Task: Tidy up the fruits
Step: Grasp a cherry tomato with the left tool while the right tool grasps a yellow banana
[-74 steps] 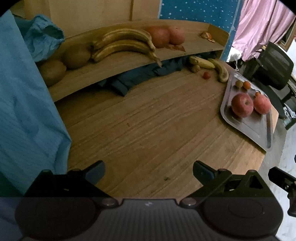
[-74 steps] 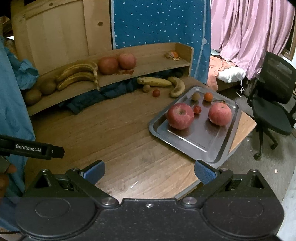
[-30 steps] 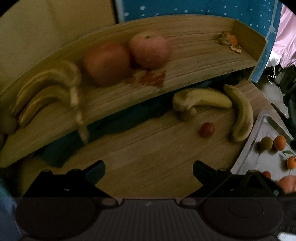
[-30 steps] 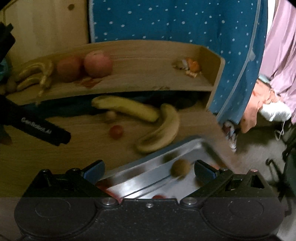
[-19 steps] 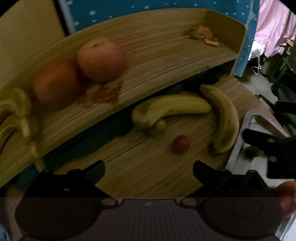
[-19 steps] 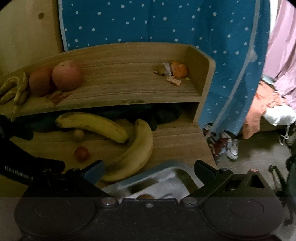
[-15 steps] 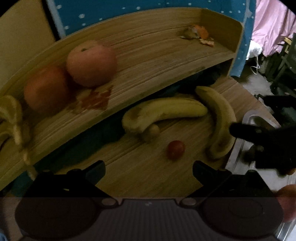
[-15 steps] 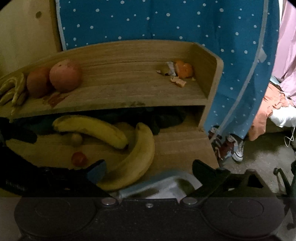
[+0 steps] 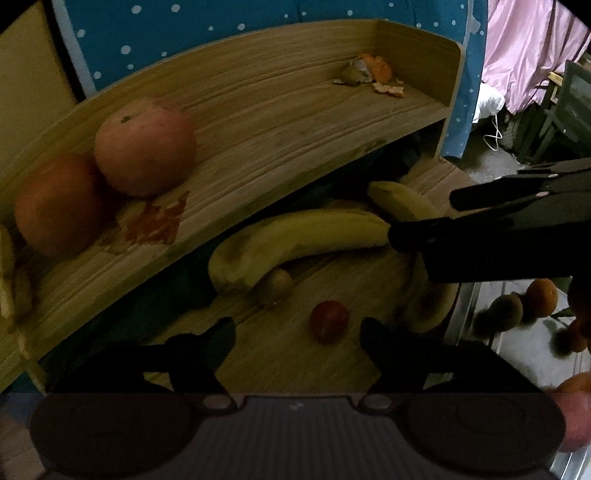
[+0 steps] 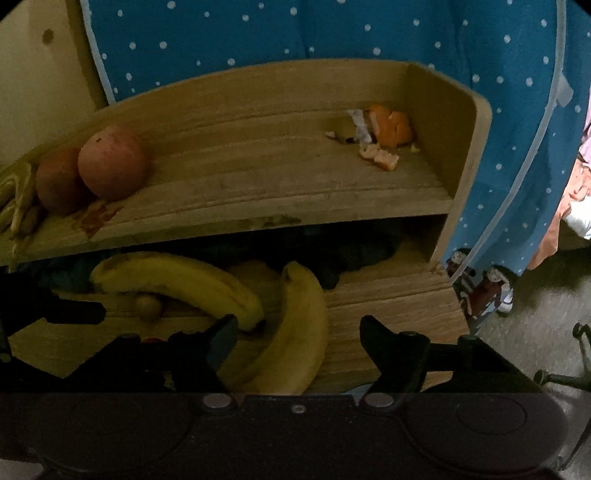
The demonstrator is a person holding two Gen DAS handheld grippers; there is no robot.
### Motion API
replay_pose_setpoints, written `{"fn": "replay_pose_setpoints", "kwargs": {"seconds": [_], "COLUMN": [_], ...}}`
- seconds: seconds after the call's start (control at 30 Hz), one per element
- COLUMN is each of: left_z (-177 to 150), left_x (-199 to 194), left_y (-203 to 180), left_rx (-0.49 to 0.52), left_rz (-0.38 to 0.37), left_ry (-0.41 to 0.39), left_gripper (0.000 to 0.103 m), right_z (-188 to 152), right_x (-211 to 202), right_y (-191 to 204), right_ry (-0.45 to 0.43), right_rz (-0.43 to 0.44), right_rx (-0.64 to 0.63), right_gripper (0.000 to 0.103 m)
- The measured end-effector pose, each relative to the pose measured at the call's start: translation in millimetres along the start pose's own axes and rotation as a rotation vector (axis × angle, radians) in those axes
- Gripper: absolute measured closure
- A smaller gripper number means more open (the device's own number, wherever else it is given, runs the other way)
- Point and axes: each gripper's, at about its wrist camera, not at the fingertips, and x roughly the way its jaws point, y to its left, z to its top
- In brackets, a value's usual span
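On the wooden table under the shelf lie two bananas. My right gripper (image 10: 297, 332) is open, its fingers on either side of the curved banana (image 10: 295, 332), not clamped on it. The straighter banana (image 10: 177, 280) lies to its left with a small brown fruit (image 10: 147, 308) against it. My left gripper (image 9: 297, 332) is open and low over the table, and a small red fruit (image 9: 328, 320) sits just ahead between its fingertips. In the left wrist view the right gripper's black body (image 9: 498, 236) hides most of the curved banana (image 9: 402, 201).
Two apples (image 9: 144, 147) and orange peel (image 9: 373, 74) rest on the wooden shelf (image 9: 295, 122). A metal tray (image 9: 517, 354) with small fruits stands at the right. Dark cloth fills the gap under the shelf. Blue dotted fabric (image 10: 332, 33) hangs behind.
Both grippers have moved forward and lower toward the bananas. The right gripper has come over the curved banana. Both pairs of fingers stand a little closer together than before.
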Motion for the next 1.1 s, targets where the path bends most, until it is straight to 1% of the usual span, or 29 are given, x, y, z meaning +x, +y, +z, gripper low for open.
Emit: {"fn": "replay_pose_setpoints", "kwargs": {"seconds": [0.03, 0.07, 0.1, 0.13, 0.2, 0.3, 0.43, 0.57, 0.6, 0.63, 0.83, 0.93, 1.1], "left_z": [0.5, 1.2, 1.5, 1.6, 1.3, 1.7, 3.6, 5.0, 5.0, 4.9, 1.1, -3.1, -8.9], "left_x": [0.8, 2.2, 3.8, 4.8, 7.5, 10.6, 12.3, 13.3, 13.5, 13.5, 10.9, 8.7, 3.8], "left_y": [-0.2, -0.6, -1.2, -1.9, -4.0, -7.4, -10.8, -11.8, -11.4, -11.1, -6.1, -0.4, 10.8], "left_rx": [0.001, 0.000, 0.000, 0.001, 0.004, 0.004, 0.016, 0.022, 0.022, 0.021, 0.000, -0.019, -0.051], "left_rz": [-0.006, -0.011, -0.015, -0.023, -0.038, -0.053, -0.061, -0.069, -0.071, -0.073, -0.065, -0.061, -0.043], "left_ry": [0.001, 0.005, 0.010, 0.012, 0.019, 0.023, 0.013, 0.004, 0.003, 0.000, 0.001, 0.007, 0.017], "left_gripper": [0.033, 0.040, 0.045, 0.048, 0.055, 0.061, 0.064, 0.076, 0.076, 0.077, 0.077, 0.077, 0.077], "right_z": [0.2, 0.0, -0.1, -0.2, -0.6, -1.0, -3.1, -7.2, -6.9, -6.6, -6.0, -5.4, -2.4], "right_x": [1.8, 3.1, 4.5, 6.0, 6.7, 7.8, 7.9, 8.1, 7.7, 7.5, 6.9, 4.1, 0.7], "right_y": [0.6, 0.8, 0.7, 0.4, -0.8, -0.9, -2.6, -2.2, -2.3, -2.2, -0.1, 2.4, 7.3], "right_ry": [0.007, 0.013, 0.020, 0.027, 0.028, 0.030, 0.037, 0.039, 0.039, 0.038, 0.037, 0.036, 0.037], "right_rz": [0.000, -0.001, -0.003, -0.004, -0.005, -0.002, 0.006, 0.004, 0.009, 0.016, -0.004, -0.015, -0.026], "right_rx": [0.000, 0.002, 0.005, 0.011, 0.023, 0.032, 0.059, 0.072, 0.077, 0.083, 0.102, 0.123, 0.137], "right_gripper": [0.036, 0.038, 0.041, 0.043, 0.043, 0.043, 0.044, 0.049, 0.053, 0.054, 0.057, 0.061, 0.063]}}
